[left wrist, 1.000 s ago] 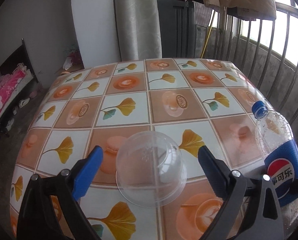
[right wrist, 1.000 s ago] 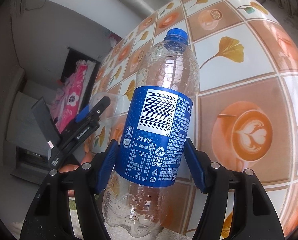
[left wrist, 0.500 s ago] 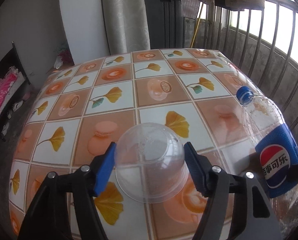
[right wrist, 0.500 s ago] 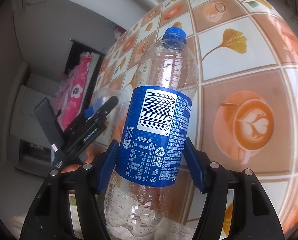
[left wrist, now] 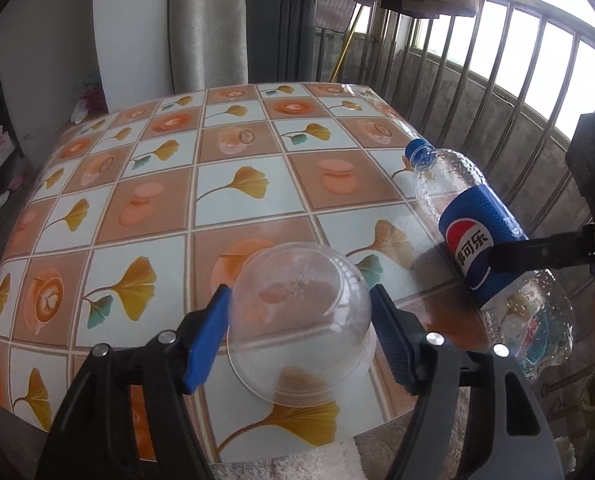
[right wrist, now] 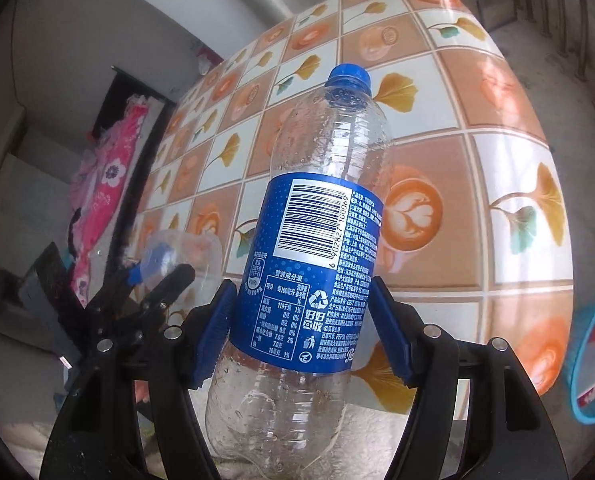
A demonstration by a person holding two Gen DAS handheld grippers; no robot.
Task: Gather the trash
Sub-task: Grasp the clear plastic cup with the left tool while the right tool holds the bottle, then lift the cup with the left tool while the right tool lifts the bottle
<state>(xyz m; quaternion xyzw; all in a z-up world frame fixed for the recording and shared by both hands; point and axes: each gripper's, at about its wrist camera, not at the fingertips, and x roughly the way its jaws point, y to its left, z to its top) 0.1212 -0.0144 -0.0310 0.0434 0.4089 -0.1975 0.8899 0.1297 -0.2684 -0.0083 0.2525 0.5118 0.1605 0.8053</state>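
My left gripper (left wrist: 299, 336) is shut on a clear plastic cup (left wrist: 297, 320), held upside down above the near edge of the table (left wrist: 233, 200). My right gripper (right wrist: 303, 332) is shut on an empty Pepsi bottle (right wrist: 317, 240) with a blue cap and blue label, held tilted above the table's near right corner. The bottle also shows in the left wrist view (left wrist: 477, 240), off to the right of the cup. In the right wrist view the left gripper (right wrist: 153, 276) with the cup (right wrist: 185, 252) shows at the left.
The table has a cloth with ginkgo leaves and coffee cups. A metal railing (left wrist: 497, 92) runs along the right. A grey curtain (left wrist: 209, 24) hangs behind the table. A blue-rimmed round object (right wrist: 593, 360) sits low at the right edge. Pink bedding (right wrist: 105, 184) lies at the left.
My left gripper closed on the cup and lifted it off the table, drawing back toward the near edge. The right gripper kept hold of the bottle and pulled back a little.
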